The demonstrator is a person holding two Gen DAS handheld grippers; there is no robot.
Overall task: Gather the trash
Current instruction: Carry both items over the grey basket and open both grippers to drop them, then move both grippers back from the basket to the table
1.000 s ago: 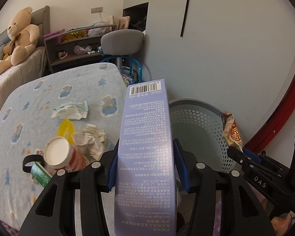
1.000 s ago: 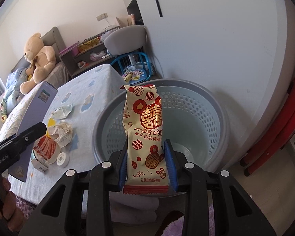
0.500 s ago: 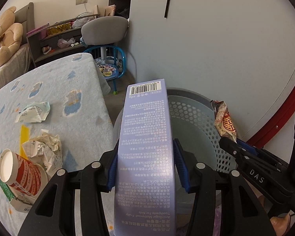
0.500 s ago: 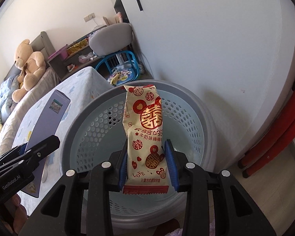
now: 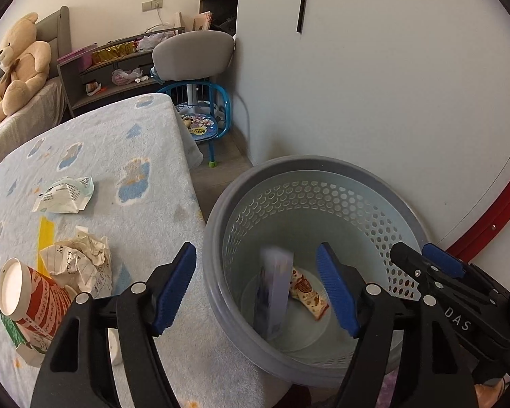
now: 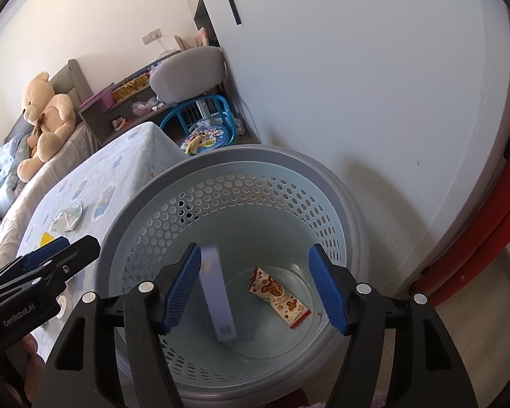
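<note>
Sunlit bedroom, white wall (image 5: pixel 374 102), perhaps wardrobe.

Left gripper (image 5: pixel 256 285): is hanging with its jaws spread wide, gripping nothing, pointing forward and down.
Right gripper (image 6: pixel 255 287): is likewise standing with jaws wide apart and gripping nothing, tilting downward.
Relative pose: the two are sitting side by side, close together, each showing in the other's view.

Bedroom (teddy bear (image 5: pixel 15 68), bed (image 5: pixel 20 108))
</note>
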